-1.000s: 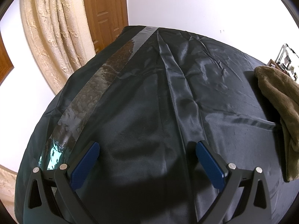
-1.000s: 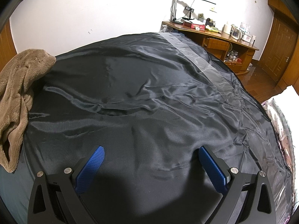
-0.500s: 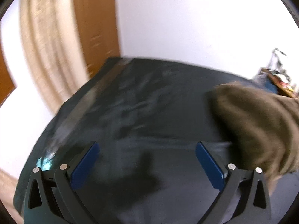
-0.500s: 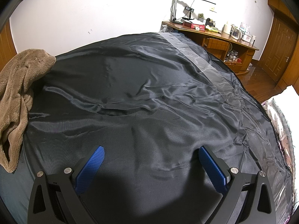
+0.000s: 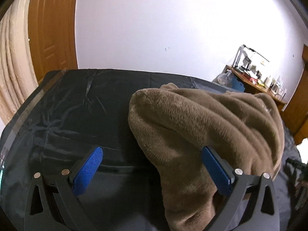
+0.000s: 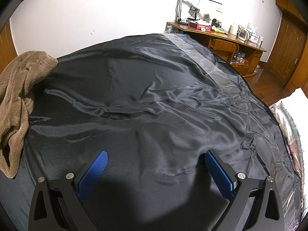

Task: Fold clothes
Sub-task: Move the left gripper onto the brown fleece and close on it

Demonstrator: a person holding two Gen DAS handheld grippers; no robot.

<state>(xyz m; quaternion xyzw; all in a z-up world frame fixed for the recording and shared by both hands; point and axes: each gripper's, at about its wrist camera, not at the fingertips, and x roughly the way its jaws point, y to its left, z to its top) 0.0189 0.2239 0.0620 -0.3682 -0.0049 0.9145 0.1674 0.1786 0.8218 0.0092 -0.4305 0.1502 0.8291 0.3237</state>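
Note:
A brown fleece garment (image 5: 202,119) lies bunched on a black satin sheet (image 5: 73,115) that covers the bed. My left gripper (image 5: 151,150) is open and low over the sheet. The garment's near fold hangs into the gap between its blue pads and lies against the right pad (image 5: 215,167); the left pad (image 5: 88,169) is over bare sheet. In the right wrist view the same garment (image 6: 17,96) sits crumpled at the far left edge. My right gripper (image 6: 156,154) is open over the wrinkled sheet (image 6: 154,105), well to the right of the garment, with nothing between its fingers.
A wooden desk (image 6: 221,38) crowded with small items stands beyond the bed's far right corner, next to a wooden door (image 6: 288,52). Patterned bedding (image 6: 288,127) lies at the right edge. A beige curtain (image 5: 11,67) and a wooden door (image 5: 52,38) stand to the left.
My left gripper has swung right and closed in on the brown garment, which now fills the right half of its view. The right gripper has not moved.

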